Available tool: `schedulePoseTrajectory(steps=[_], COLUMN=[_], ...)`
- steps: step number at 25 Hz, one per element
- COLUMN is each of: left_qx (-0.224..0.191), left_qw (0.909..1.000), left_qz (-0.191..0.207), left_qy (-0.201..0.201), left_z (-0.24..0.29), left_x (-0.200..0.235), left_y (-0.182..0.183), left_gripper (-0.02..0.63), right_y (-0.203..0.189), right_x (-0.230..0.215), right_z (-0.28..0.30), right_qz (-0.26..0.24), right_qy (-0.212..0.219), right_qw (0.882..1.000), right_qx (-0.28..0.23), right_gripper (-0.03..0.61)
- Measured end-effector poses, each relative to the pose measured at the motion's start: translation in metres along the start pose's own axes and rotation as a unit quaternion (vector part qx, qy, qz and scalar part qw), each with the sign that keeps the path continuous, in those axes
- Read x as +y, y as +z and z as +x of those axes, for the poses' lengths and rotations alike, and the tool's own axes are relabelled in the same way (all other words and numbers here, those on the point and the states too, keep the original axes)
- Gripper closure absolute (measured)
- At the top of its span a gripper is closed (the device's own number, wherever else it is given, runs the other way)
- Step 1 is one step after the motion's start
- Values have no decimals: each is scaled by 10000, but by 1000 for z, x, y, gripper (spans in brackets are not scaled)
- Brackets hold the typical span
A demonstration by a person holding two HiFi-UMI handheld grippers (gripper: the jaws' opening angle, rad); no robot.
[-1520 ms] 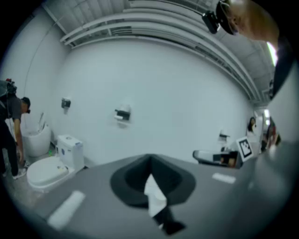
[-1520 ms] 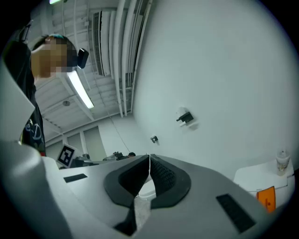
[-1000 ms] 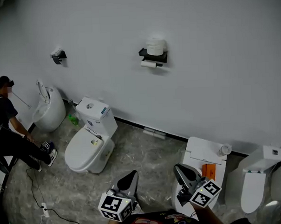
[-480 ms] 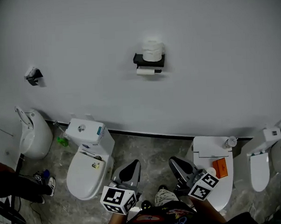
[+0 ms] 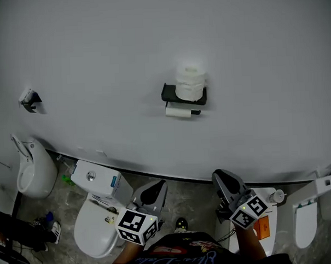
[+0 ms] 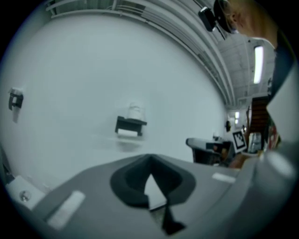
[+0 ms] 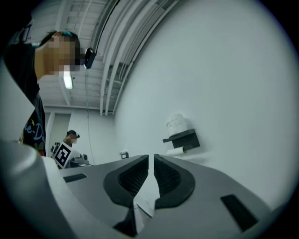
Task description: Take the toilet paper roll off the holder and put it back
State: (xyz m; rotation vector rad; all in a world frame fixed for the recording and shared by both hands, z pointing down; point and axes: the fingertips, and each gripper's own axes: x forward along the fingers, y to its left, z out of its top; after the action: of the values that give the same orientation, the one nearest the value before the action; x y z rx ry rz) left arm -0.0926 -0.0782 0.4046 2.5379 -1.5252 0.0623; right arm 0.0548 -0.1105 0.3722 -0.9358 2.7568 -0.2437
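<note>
A black wall holder (image 5: 184, 95) carries one white toilet paper roll (image 5: 190, 83) standing on its shelf and a second roll (image 5: 179, 111) hung on the bar beneath. My left gripper (image 5: 154, 190) and right gripper (image 5: 225, 181) are low in the head view, well short of the wall, both pointing at it. In the left gripper view the holder (image 6: 131, 124) is small and far beyond the left gripper (image 6: 149, 158), whose jaws meet at the tip. The right gripper (image 7: 151, 156) shows only a thin slit, with the holder (image 7: 183, 138) up to its right. Nothing is held.
A white toilet (image 5: 95, 214) stands below the left gripper, another toilet (image 5: 31, 173) at far left, more at the right (image 5: 306, 221). A second small wall holder (image 5: 30, 100) hangs far left. A person (image 5: 16, 233) is at the lower left edge.
I have walked toward the wall. The holder has grown larger and sits lower in the head view, the toilets have slid down, and both grippers have advanced with jaws still closed.
</note>
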Motion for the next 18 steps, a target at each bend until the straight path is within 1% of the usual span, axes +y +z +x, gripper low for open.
schedulePoseTrajectory(steps=[2, 4, 7, 8, 9, 10, 13, 15, 17, 18], left_qx=[-25, -23, 55, 77, 96, 120, 230, 282, 279, 258], left_qw=[10000, 10000, 9995, 9991, 9988, 9986, 9979, 9967, 9964, 9964], left_qz=[-34, -67, -203, -263, -305, -313, -216, -222, -184, -172], left_qy=[-1, -42, -254, -329, -378, -406, -567, -732, -783, -794], left_z=[21, 40, 61, 66, 72, 78, 90, 95, 101, 103], left_x=[17, 32, 46, 51, 56, 62, 76, 81, 89, 93], left_y=[4, 6, 5, 5, 4, 5, 12, 16, 20, 23], left_gripper=[615, 615, 615, 615, 615, 615, 615, 615, 615, 615], right_y=[24, 51, 90, 100, 109, 118, 142, 147, 143, 141], right_x=[-13, -24, -34, -36, -40, -43, -48, -49, -54, -58], right_z=[30, 58, 97, 110, 123, 137, 176, 198, 218, 229], right_qz=[-440, -867, -1628, -1882, -2143, -2412, -3098, -3400, -3660, -3856], right_qy=[247, 528, 764, 798, 817, 831, 829, 915, 1070, 1171], right_qw=[9987, 9948, 9836, 9786, 9727, 9658, 9438, 9276, 9065, 8913], right_qx=[0, -15, 118, 234, 361, 463, 798, 1249, 1812, 2077], right_gripper=[560, 560, 557, 545, 475, 396, 382, 366, 346, 338])
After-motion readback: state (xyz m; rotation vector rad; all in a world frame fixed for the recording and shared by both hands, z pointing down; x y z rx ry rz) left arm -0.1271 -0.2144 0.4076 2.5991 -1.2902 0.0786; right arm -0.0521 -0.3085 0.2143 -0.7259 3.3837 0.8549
